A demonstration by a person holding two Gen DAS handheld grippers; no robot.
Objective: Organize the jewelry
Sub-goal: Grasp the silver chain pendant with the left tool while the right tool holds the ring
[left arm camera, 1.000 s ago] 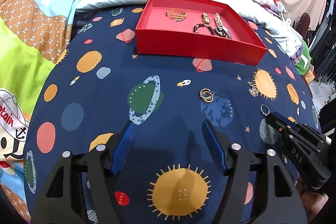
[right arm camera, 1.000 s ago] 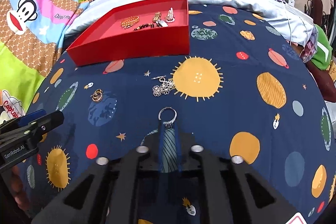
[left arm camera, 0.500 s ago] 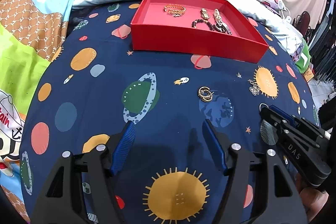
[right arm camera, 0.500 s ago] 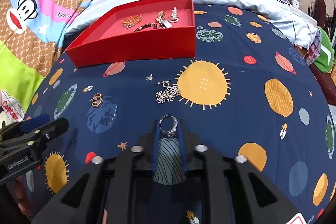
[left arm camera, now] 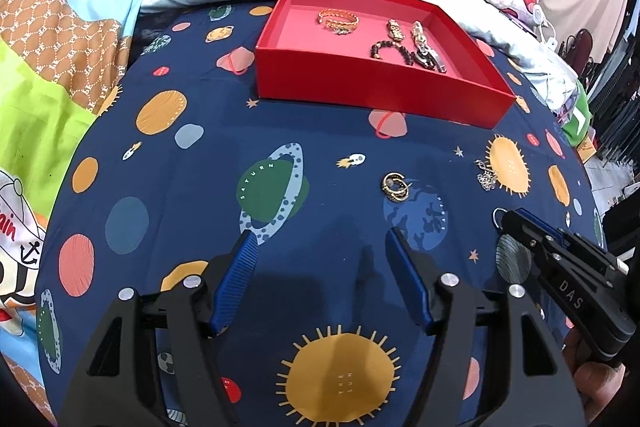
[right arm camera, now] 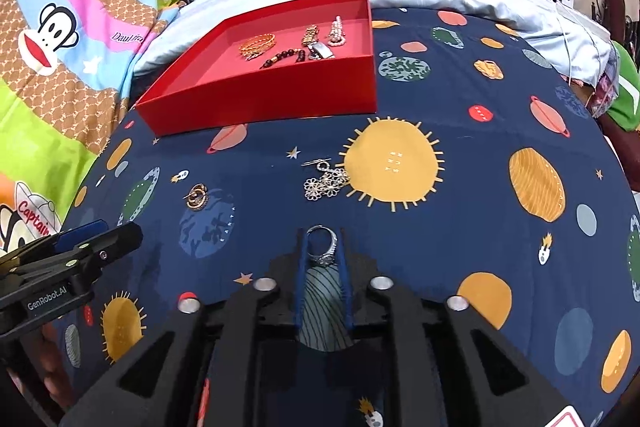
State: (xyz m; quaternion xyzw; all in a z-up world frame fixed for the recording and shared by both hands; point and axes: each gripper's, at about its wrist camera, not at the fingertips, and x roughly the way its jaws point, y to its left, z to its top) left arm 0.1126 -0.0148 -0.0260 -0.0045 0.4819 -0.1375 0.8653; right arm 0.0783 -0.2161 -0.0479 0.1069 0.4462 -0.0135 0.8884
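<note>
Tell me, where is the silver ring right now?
The silver ring sits between the right gripper fingers in the right wrist view, just nearer than the silver chain on the bedspread.

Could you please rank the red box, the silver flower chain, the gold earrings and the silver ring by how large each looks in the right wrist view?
1. red box, by far the largest.
2. silver flower chain.
3. silver ring between the right claw fingers; nearness to the camera inflates it.
4. gold earrings; close to the ring, so this order is unsure.
</note>
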